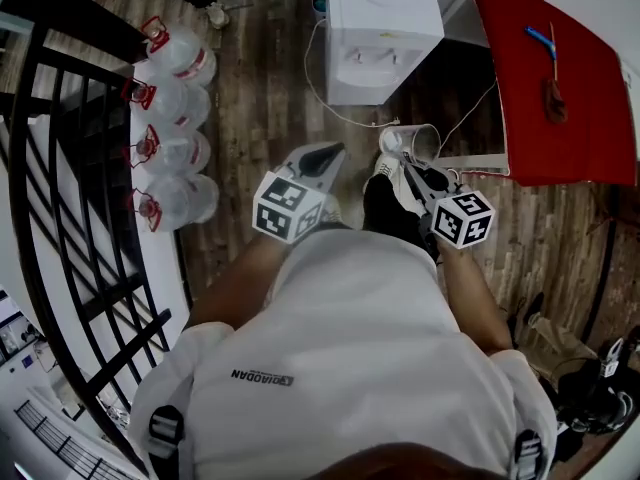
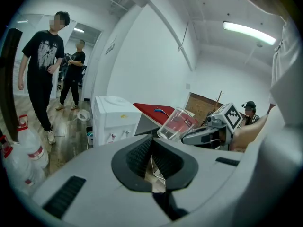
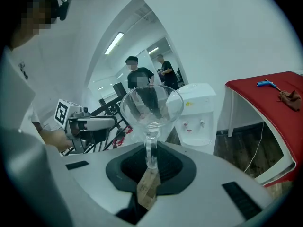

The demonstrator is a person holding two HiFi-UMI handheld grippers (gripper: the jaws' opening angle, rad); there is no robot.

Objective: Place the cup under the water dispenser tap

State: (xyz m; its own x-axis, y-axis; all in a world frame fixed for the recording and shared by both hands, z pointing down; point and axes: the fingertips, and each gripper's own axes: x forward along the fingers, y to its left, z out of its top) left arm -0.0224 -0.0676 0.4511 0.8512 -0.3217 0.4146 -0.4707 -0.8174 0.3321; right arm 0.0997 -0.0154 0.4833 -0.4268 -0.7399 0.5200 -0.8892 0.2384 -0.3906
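My right gripper [image 1: 410, 165] is shut on the wall of a clear plastic cup [image 1: 421, 140], which it holds in the air tilted on its side. In the right gripper view the cup [image 3: 151, 107] fills the middle above the jaws. The white water dispenser [image 1: 380, 28] stands on the floor ahead; its two taps [image 3: 194, 123] face me, a good way beyond the cup. My left gripper [image 1: 328, 152] hovers left of the cup, shut and holding nothing. From the left gripper view, the cup [image 2: 176, 123] and right gripper [image 2: 187, 134] hang at the right.
A red-topped table [image 1: 555, 78] stands right of the dispenser, with a cable [image 1: 335, 108] trailing on the wood floor. Several large water bottles [image 1: 170, 118] line a black railing [image 1: 70, 168] on the left. Two people [image 2: 45, 70] stand beyond the dispenser.
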